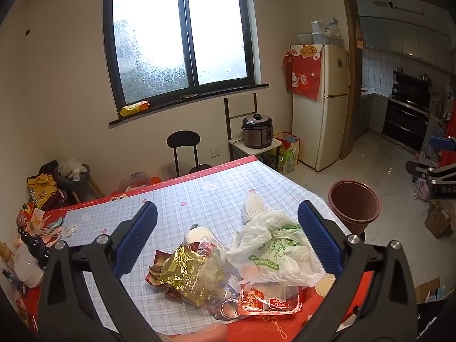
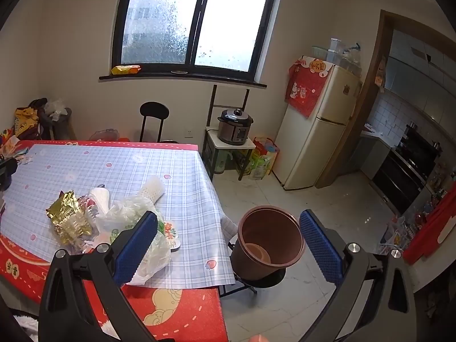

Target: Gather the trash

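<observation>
A heap of trash lies on the table's near side: a gold foil wrapper [image 1: 182, 270], a clear crushed plastic bottle [image 1: 211, 259], a white and green plastic bag [image 1: 273, 250], a white foam net [image 1: 253, 208] and a red food tray [image 1: 270, 302]. A brown bin [image 1: 353, 205] stands on a stool off the table's right edge. My left gripper [image 1: 228, 236] is open above the heap, touching nothing. My right gripper [image 2: 228, 242] is open and empty above the brown bin [image 2: 268, 239], with the bag [image 2: 136, 222] behind its left finger. The gold foil wrapper [image 2: 67, 213] lies further left.
The table [image 1: 199, 193] has a checked cloth and red border. Small items [image 1: 34, 236] crowd its left end. A black chair [image 1: 183, 148] stands behind it. A rice cooker [image 2: 235, 126] on a side table and a fridge [image 2: 316, 131] stand at the right. The floor is tiled.
</observation>
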`<control>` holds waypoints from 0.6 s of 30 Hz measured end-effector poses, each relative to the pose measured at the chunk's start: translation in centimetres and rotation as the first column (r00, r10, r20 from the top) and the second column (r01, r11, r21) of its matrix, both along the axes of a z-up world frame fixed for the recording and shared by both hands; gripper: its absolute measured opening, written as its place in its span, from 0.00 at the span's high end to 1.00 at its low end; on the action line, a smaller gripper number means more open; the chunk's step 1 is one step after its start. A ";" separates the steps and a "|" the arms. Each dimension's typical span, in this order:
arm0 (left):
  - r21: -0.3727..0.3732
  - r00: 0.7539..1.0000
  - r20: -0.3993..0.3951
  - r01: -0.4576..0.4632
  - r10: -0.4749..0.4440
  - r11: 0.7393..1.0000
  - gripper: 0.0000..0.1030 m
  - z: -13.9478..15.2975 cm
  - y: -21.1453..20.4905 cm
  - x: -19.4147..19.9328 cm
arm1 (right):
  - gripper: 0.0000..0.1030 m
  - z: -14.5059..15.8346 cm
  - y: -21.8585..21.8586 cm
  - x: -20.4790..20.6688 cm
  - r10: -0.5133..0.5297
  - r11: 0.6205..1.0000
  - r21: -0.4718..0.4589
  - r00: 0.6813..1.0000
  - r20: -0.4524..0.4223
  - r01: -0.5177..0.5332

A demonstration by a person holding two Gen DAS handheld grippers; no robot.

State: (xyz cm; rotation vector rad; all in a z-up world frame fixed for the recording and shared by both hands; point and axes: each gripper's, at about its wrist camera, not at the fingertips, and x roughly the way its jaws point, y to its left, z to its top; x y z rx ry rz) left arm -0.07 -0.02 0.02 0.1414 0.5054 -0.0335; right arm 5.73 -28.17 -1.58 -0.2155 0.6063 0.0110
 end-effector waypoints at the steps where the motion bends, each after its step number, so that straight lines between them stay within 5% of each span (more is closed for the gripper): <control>1: -0.001 1.000 0.002 0.000 0.000 1.000 0.05 0.0 0.0 0.0 | 0.05 -0.1 -0.1 0.0 -0.001 1.000 0.000 1.000 -0.001 0.001; 18: -0.009 1.000 -0.016 0.001 -0.002 1.000 0.05 0.1 -0.2 0.1 | 0.05 0.0 -0.1 0.5 -0.002 1.000 0.002 1.000 -0.004 0.002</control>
